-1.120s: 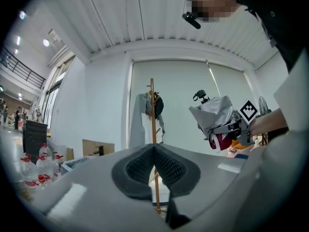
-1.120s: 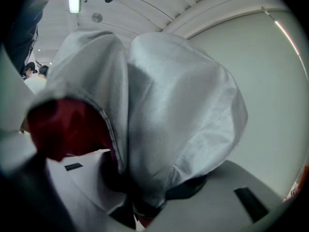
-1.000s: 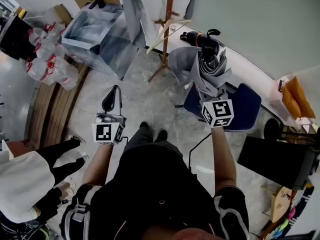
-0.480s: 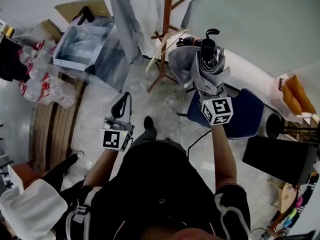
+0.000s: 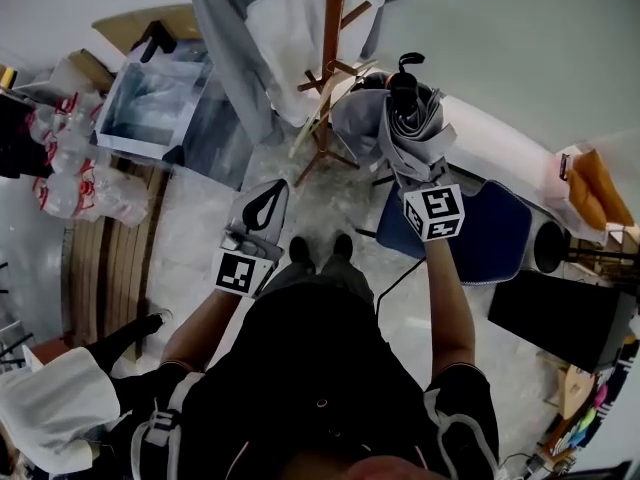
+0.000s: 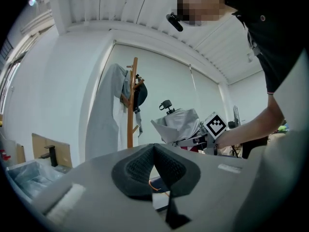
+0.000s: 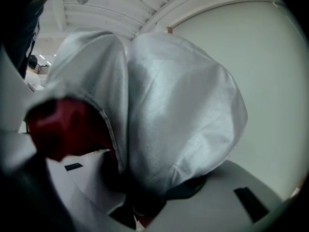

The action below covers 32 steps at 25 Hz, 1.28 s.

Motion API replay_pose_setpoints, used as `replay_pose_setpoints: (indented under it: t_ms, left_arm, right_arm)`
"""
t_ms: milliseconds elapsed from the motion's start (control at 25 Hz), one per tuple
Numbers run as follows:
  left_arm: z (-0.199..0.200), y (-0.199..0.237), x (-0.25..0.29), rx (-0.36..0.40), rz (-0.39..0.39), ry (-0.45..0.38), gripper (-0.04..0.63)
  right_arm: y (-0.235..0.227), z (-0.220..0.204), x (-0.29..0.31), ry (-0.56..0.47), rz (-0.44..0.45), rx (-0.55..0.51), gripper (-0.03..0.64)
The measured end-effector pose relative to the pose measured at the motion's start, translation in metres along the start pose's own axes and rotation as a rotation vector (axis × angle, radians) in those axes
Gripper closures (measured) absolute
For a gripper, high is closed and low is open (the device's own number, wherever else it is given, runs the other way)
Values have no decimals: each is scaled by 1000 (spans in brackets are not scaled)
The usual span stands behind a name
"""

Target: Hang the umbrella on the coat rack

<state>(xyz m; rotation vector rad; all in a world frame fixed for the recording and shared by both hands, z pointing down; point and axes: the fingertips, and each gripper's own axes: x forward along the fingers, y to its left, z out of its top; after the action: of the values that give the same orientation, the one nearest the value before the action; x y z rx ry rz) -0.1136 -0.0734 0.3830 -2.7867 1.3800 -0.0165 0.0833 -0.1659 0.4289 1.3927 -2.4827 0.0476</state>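
My right gripper (image 5: 421, 180) is shut on a folded grey umbrella (image 5: 402, 128), whose black handle (image 5: 404, 66) sticks out at the far end. The umbrella's fabric (image 7: 178, 110) fills the right gripper view, with a red patch at its left. A wooden coat rack (image 5: 331, 58) stands just left of the umbrella, with a grey coat (image 5: 228, 48) and a white garment hanging on it. My left gripper (image 5: 278, 186) is shut on nothing, below and left of the rack. In the left gripper view its pads (image 6: 140, 166) meet, with the rack (image 6: 131, 110) and the umbrella (image 6: 179, 124) beyond.
A blue chair (image 5: 488, 230) stands under my right arm. A clear plastic box (image 5: 160, 93) and packs of bottles (image 5: 60, 158) lie at the left. A black box (image 5: 560, 318) sits at the right. Another person (image 5: 60, 408) stands at the lower left.
The person has stepped closer to the coat rack. My left gripper has swung right and forward towards the rack. The right gripper still holds the umbrella, now nearer the rack.
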Motion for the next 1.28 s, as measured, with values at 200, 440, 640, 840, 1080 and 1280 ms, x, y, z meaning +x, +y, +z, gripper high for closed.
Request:
replay_pose_setpoints:
  t_ms: [200,440,640,840,1080,1280]
  left_arm:
    - [-4,-2,31,-7,33,-2,595]
    - [-8,-3,55,-16,89,14,595]
    - [-14,0,71,-13,120,30,595]
    - [-16,6,81,-8,146,37,595]
    - [-18,16,85,-17,185,46,595]
    - [-21,25,88,-12,213,60,595]
  right_arm:
    - [-36,-4,24,39,91,-41,479]
    - [-86,-10,56,108,174,-131,479]
    - [-111,-23,87,159,231,-153,479]
    - [-127,-31,117,195,288,-169,479]
    - [-140,-32,149,232,351,-191,479]
    - [-145,-41,165,280,418,-218,479]
